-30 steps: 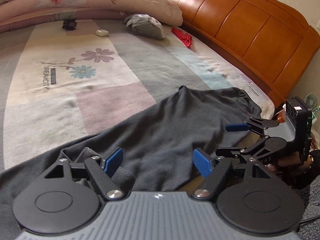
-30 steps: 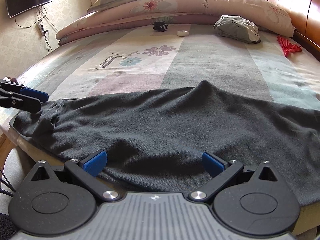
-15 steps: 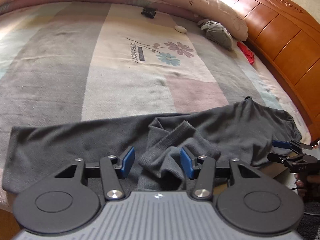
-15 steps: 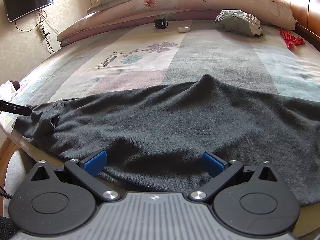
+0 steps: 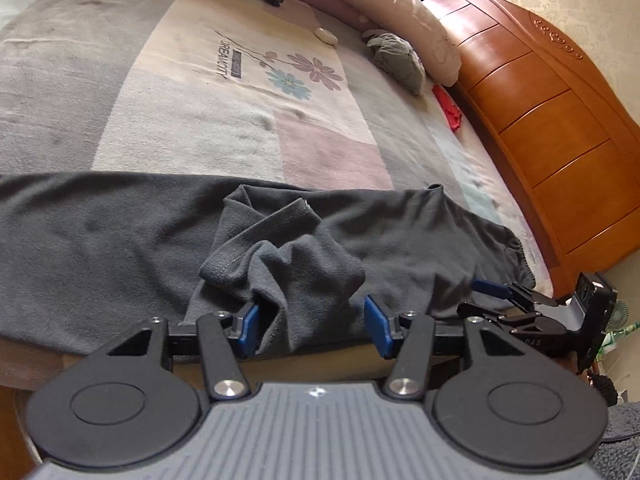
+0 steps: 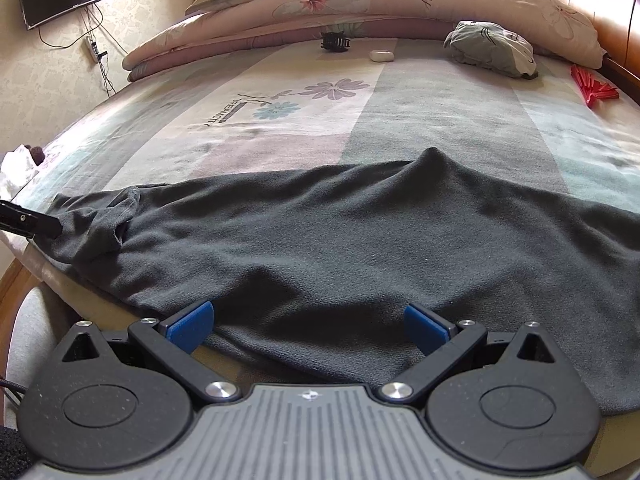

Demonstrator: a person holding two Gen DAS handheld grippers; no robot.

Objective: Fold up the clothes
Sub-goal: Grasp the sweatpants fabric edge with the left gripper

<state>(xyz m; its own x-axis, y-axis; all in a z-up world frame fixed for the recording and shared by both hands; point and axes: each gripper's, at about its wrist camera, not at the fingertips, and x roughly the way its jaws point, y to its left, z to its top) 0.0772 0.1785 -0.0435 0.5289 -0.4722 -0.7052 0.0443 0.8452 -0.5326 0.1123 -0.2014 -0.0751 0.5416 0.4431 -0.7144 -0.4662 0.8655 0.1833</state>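
Observation:
A dark grey garment (image 6: 340,240) lies spread along the near edge of the bed. Its left end is bunched into a folded lump (image 5: 296,264). My left gripper (image 5: 312,328) has that lump between its blue pads. The jaws are opening slightly, but fabric fills the gap and both pads still touch it. One black finger of the left gripper (image 6: 32,224) shows at the garment's left end in the right wrist view. My right gripper (image 6: 308,326) stands wide open over the garment's near hem, pads clear of the cloth. It also shows as the right gripper (image 5: 480,298) at the garment's right end.
Behind the garment stretches a patterned bedspread (image 6: 360,120). At the back lie pillows (image 6: 360,4), a grey bundle (image 6: 492,50), a black hair clip (image 6: 335,42), a small white case (image 6: 381,55) and a red fan (image 6: 592,88). A wooden headboard (image 5: 540,92) stands to the right.
The left gripper rolled and moved left along the garment to its bunched end, and its jaws narrowed around the lump. The right gripper stayed where it was, open.

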